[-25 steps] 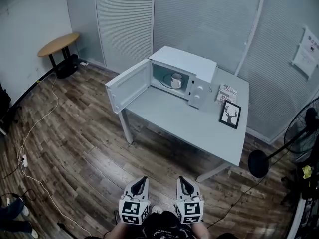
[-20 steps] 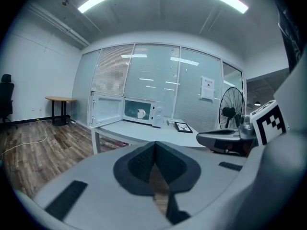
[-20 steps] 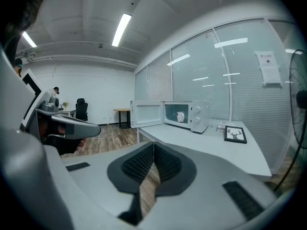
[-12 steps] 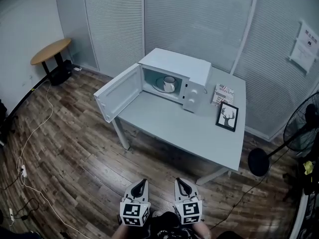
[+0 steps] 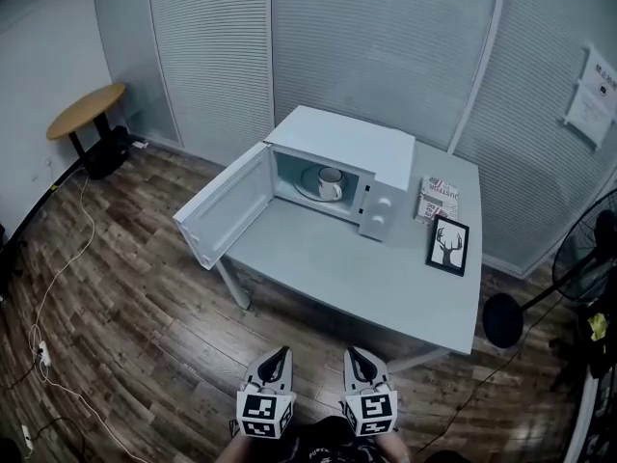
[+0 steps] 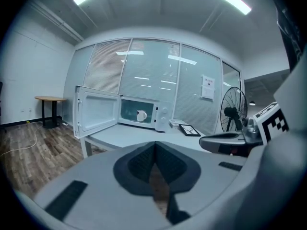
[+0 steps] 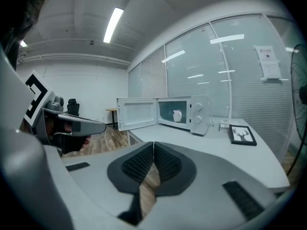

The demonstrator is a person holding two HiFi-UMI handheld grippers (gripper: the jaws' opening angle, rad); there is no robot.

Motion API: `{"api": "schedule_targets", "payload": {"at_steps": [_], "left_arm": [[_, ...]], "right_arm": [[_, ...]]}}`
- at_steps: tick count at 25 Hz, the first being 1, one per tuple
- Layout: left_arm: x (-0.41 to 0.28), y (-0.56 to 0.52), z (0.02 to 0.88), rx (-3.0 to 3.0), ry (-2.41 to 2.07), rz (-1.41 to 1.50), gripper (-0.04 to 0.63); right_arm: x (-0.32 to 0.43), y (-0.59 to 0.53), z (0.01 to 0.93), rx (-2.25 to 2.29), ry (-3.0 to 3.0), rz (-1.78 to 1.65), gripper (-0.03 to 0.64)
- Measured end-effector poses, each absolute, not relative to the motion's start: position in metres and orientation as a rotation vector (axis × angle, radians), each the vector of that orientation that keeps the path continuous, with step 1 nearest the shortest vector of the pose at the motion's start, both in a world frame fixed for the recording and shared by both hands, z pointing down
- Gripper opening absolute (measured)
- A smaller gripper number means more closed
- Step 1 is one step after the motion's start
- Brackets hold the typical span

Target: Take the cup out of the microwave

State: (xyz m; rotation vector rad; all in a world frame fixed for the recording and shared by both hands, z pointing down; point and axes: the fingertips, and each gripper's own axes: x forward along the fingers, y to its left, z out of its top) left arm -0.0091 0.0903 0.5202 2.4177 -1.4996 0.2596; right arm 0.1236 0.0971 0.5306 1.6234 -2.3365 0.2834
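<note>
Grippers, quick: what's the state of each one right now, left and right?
Left gripper: closed, holding nothing.
Right gripper: closed, holding nothing.

- A white microwave (image 5: 339, 149) stands on the grey surface (image 5: 347, 268), its door (image 5: 224, 205) swung wide open to the left.
- A white cup (image 5: 330, 183) sits upright inside, on what seems to be a pale turntable.
- Right of the microwave lie a booklet (image 5: 441, 197) and a framed deer picture (image 5: 447, 246).
- The left gripper (image 5: 279, 354) and right gripper (image 5: 353, 353) hover side by side over the wooden floor (image 5: 125, 287), well short of the surface.
</note>
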Motion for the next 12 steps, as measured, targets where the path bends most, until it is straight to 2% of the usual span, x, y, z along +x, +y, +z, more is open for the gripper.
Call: {"api": "schedule_targets", "payload": {"at_steps": [12], "left_arm": [[-0.039,-0.003,0.521,2.502,-1.376,0.297,0.007]], "right_arm": [[0.089,0.012,0.536,1.717,-2.269,0.344,0.005]]}}
